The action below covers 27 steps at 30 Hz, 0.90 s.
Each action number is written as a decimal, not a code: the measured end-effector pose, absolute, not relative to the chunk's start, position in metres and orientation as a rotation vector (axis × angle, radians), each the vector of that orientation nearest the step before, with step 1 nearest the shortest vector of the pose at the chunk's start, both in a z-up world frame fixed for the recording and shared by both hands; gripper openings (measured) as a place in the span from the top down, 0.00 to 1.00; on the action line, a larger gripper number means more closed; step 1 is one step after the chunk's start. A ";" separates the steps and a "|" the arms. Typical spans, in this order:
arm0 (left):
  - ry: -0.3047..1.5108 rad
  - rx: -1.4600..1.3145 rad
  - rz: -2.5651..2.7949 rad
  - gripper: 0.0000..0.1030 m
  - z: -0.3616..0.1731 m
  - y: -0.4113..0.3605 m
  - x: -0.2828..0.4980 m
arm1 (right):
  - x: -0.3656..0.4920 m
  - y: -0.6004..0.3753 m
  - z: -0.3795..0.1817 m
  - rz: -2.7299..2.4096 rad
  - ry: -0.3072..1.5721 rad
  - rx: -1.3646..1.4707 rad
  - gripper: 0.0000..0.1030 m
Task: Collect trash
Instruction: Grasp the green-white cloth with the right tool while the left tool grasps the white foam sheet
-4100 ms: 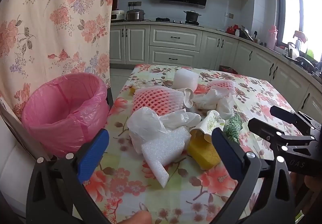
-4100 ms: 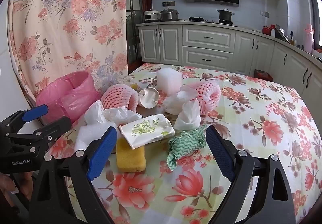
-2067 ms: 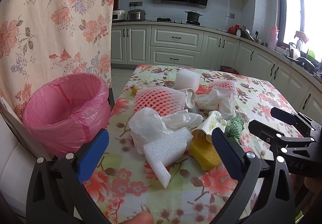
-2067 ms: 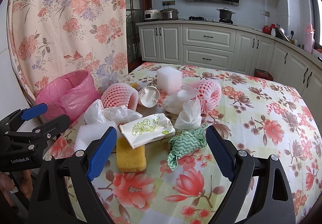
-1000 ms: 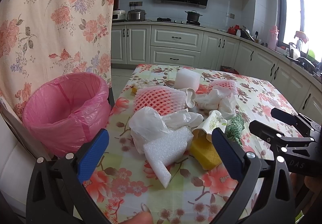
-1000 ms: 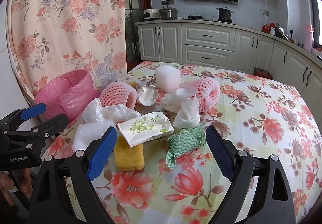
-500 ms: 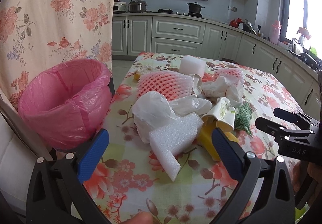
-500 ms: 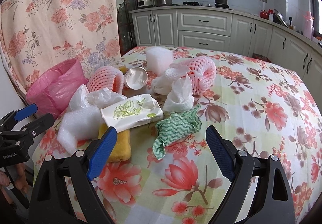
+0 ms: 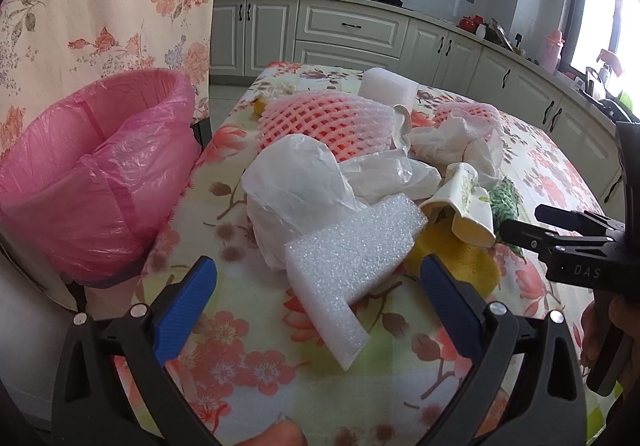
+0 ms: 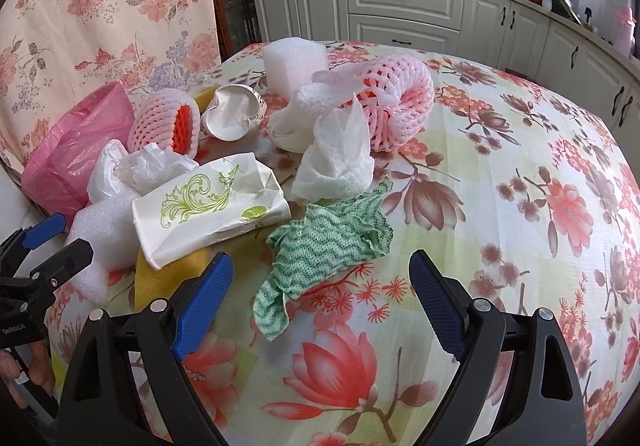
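While both grippers gape wide, paper packet (image 10: 208, 205) half hides yellow sponge (image 10: 160, 278).

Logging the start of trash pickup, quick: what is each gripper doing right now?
Left gripper: open, holding nothing.
Right gripper: open, holding nothing.

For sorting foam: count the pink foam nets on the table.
2. One net sits left, nearest the bin; the other net lies far right behind the tissue. More may hide under the pile.

Pink bin liner (image 9: 88, 181), green zigzag cloth (image 10: 324, 242), floral tablecloth (image 10: 520, 165).
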<state>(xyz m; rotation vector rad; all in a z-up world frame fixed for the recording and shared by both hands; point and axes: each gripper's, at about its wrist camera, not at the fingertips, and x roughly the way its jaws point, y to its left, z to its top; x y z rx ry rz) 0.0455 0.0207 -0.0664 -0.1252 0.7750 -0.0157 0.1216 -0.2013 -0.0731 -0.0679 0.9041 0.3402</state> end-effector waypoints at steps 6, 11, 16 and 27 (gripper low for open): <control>0.801 -0.149 -0.028 0.08 -0.073 0.019 0.055 | 0.138 -0.194 -0.079 0.346 0.943 -0.102 0.18; 0.828 -0.159 -0.043 0.31 -0.077 0.018 0.060 | 0.140 -0.190 -0.084 0.355 0.958 -0.119 0.32; 0.835 -0.140 -0.050 0.53 -0.077 0.014 0.057 | 0.135 -0.190 -0.088 0.364 0.964 -0.120 0.45; 0.773 -0.069 -0.016 0.55 -0.050 0.006 0.040 | 0.122 -0.192 -0.074 0.386 0.920 -0.083 0.64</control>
